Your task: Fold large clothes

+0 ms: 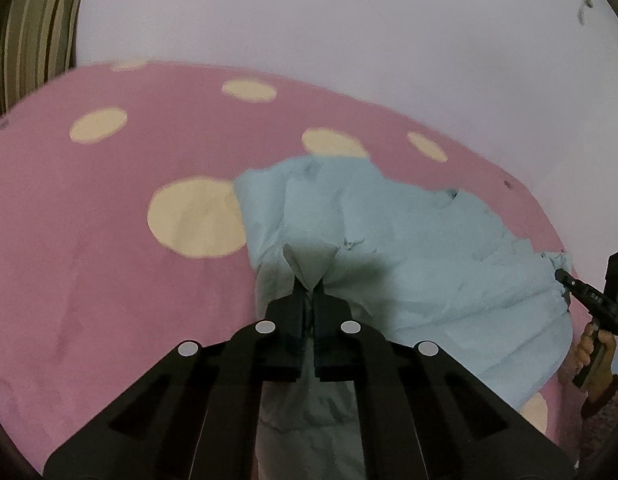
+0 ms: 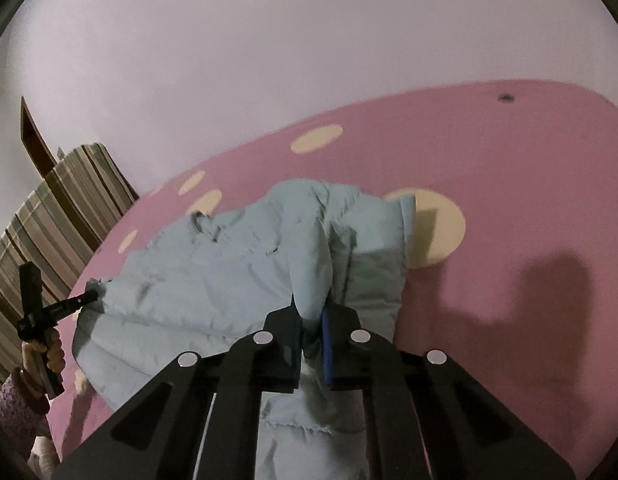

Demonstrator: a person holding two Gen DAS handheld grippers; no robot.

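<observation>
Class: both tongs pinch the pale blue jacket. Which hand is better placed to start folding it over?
Probably either: left tongs and right tongs each clamp an edge of the jacket lying on the pink cover.

A home bedroom: pink spotted bedspread [image 1: 109, 260], striped pillow [image 1: 37, 32], plain wall [image 2: 269, 60].

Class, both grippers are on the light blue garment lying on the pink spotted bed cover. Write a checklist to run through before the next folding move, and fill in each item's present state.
1. Left gripper shut on the light blue garment: ok, fabric is pinched between its fingers.
2. Right gripper shut on the garment: ok, a bunched fold sits between the pads.
3. Grips at opposite ends of the garment: ok.
4. Garment lying smooth between the grips: not ok, it is rumpled and creased.
5. Bare pink bed cover beyond the garment to fold onto: ok.
6. Only one layer pinched: cannot tell.
</observation>
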